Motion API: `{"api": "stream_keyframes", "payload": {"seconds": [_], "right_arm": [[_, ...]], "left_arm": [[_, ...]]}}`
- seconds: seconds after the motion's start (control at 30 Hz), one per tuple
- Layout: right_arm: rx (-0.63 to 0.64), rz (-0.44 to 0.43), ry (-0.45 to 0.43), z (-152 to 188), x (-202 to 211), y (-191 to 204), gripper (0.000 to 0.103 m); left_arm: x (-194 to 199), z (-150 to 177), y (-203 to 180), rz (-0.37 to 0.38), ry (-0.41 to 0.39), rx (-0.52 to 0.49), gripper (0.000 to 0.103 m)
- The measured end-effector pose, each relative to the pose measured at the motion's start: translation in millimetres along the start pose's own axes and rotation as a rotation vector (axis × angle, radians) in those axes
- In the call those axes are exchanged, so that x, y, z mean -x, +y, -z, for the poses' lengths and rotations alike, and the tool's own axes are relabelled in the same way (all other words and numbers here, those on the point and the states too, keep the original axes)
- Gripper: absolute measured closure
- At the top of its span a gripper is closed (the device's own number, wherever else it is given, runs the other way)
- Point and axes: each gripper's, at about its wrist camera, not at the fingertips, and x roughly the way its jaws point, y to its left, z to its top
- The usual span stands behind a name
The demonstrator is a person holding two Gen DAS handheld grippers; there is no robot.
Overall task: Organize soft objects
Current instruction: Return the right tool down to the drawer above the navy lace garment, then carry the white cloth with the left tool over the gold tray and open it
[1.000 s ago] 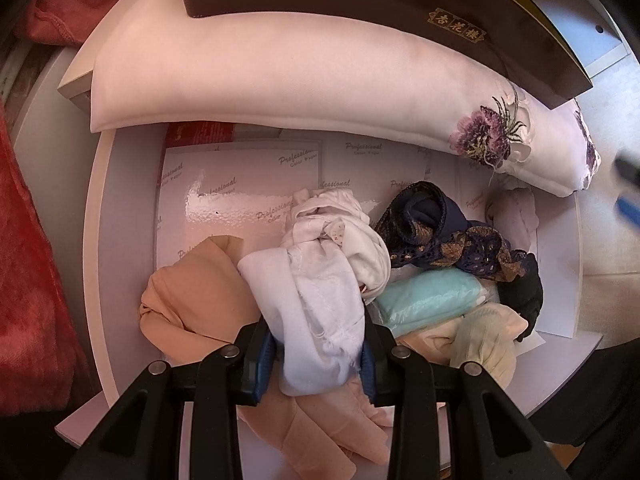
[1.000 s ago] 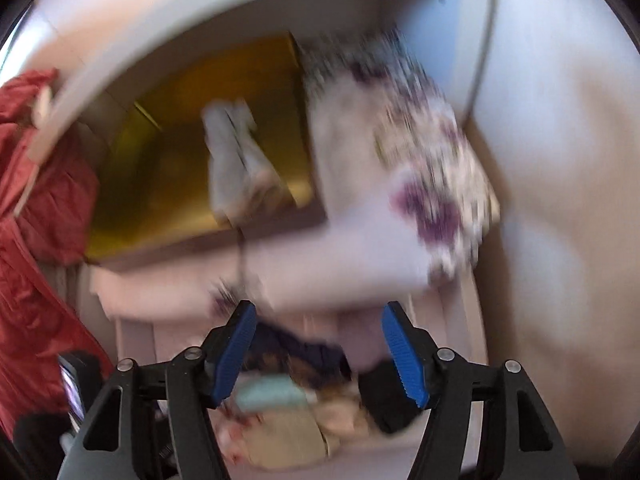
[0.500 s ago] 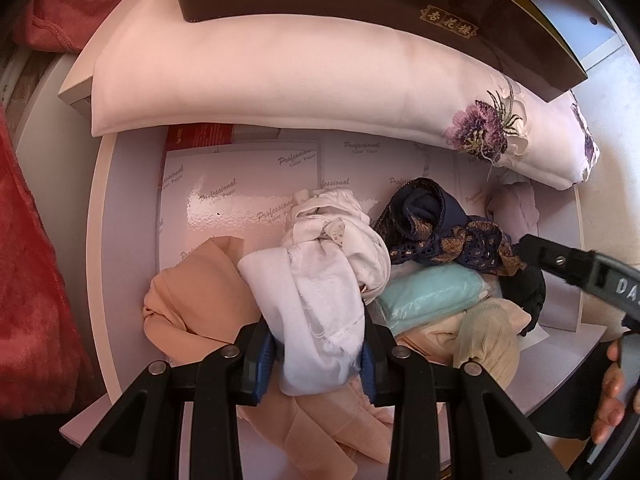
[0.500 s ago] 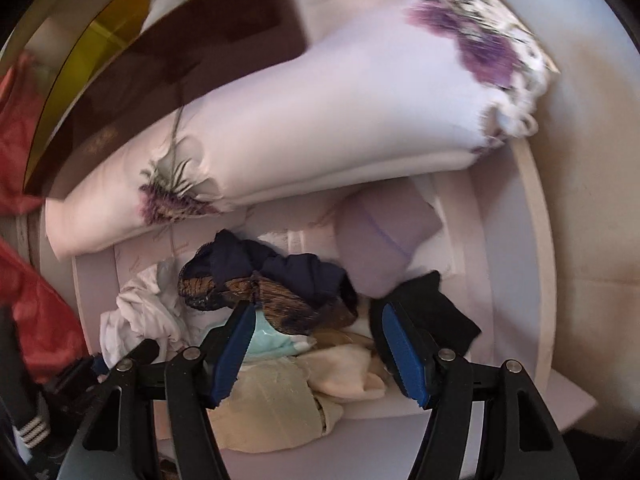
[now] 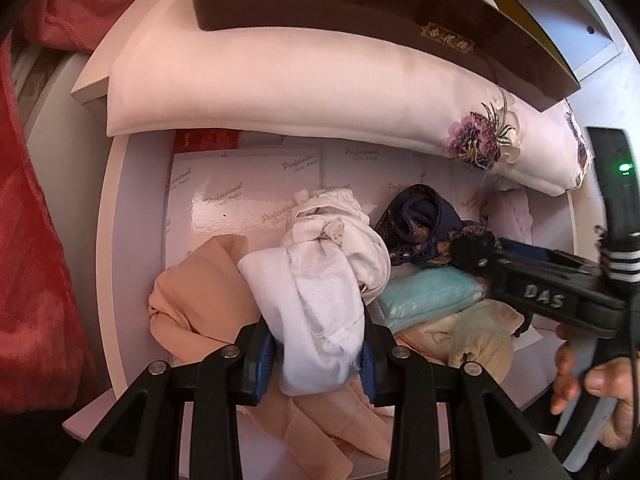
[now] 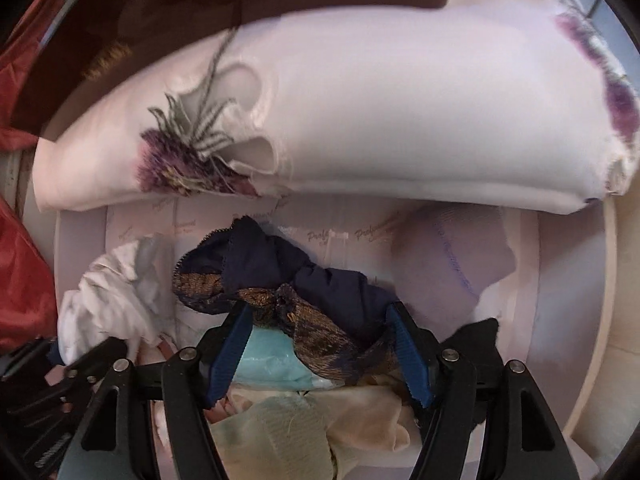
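Note:
My left gripper (image 5: 318, 356) is shut on a crumpled white garment (image 5: 320, 280), which stands up out of a heap of clothes in a white drawer (image 5: 116, 240). My right gripper (image 6: 320, 356) points down over a navy garment with gold lace (image 6: 280, 276). Its jaws are opening, with the lace end of the garment lying between the blue pads (image 6: 230, 354). In the left wrist view the navy garment (image 5: 420, 216) sits to the right of the white one. There the right gripper reaches in from the right, held by a hand (image 5: 600, 396).
A peach garment (image 5: 200, 292), a teal folded piece (image 5: 424, 292), cream socks (image 5: 472, 336), a black cloth (image 6: 476, 336) and a lilac cloth (image 6: 452, 256) fill the drawer. A white flowered pillow (image 5: 300, 88) lies behind under a dark brown box (image 5: 360, 4). Red fabric (image 5: 28, 240) hangs at left.
The right gripper has come down from above the pillow onto the clothes heap and now straddles the navy garment. The left gripper and its white garment have stayed in place.

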Motion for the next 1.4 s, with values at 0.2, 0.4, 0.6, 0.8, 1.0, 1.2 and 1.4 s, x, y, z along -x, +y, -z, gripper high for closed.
{"api": "stream_keyframes", "payload": {"seconds": [0.2, 0.4, 0.6, 0.8, 1.0, 1.2, 1.4], "right_arm": [[0.068, 0.050, 0.036, -1, -19, 10, 0.035], [0.130, 0.094, 0.062, 3, -28, 24, 0.057], [0.147, 0.113, 0.062, 9, -36, 34, 0.059], [0.139, 0.110, 0.063, 14, -44, 39, 0.059], [0.145, 0.119, 0.065, 6, -36, 23, 0.059], [0.150, 0.128, 0.066, 7, -39, 29, 0.059], [0.158, 0.137, 0.067, 11, -38, 37, 0.059]], "left_arm": [[11, 3, 4, 0.030, -0.011, 0.012, 0.069], [32, 11, 6, 0.079, -0.038, 0.030, 0.069], [49, 18, 11, 0.116, -0.066, 0.043, 0.069], [74, 17, 3, 0.183, -0.150, 0.041, 0.069], [120, 10, 1, 0.255, -0.284, 0.026, 0.069], [157, -34, 2, 0.285, -0.371, 0.024, 0.069], [171, -92, 6, 0.269, -0.404, 0.051, 0.069]]}}
